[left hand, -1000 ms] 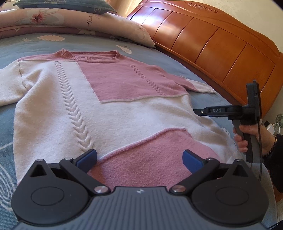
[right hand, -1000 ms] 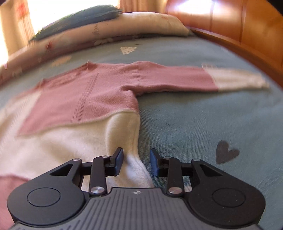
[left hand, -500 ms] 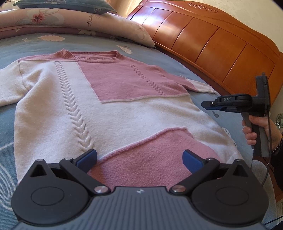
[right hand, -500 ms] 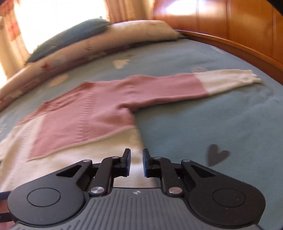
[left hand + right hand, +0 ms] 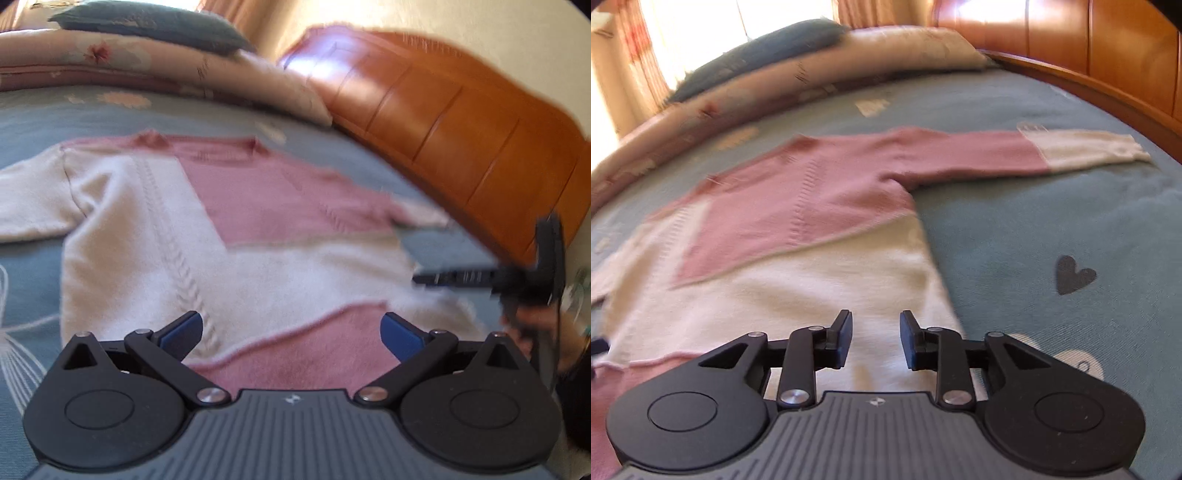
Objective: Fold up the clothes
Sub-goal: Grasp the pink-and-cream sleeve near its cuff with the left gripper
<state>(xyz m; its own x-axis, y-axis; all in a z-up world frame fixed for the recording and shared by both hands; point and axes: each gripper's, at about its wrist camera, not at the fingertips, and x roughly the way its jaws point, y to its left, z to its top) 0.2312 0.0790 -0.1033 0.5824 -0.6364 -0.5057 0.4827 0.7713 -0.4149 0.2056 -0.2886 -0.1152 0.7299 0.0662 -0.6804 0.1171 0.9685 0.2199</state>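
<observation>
The right gripper (image 5: 875, 338) hangs over the near side edge of the sweater (image 5: 798, 236), its jaws opening with a clear gap and only cream knit showing beneath, nothing pinched between the pads. The sweater lies flat and unfolded on the blue bedspread (image 5: 1034, 229), pink across the chest, cream below, a pink band at the hem on the lower left. Its sleeve (image 5: 997, 155) stretches out to the right, pink up to a cream cuff near the wooden bed frame (image 5: 1108, 85). A dark heart print (image 5: 1073, 275) sits on the bedspread, well apart from the sweater. Pillows (image 5: 820, 70) line the far end, with bright curtains (image 5: 635, 66) behind. The picture is slightly blurred.
</observation>
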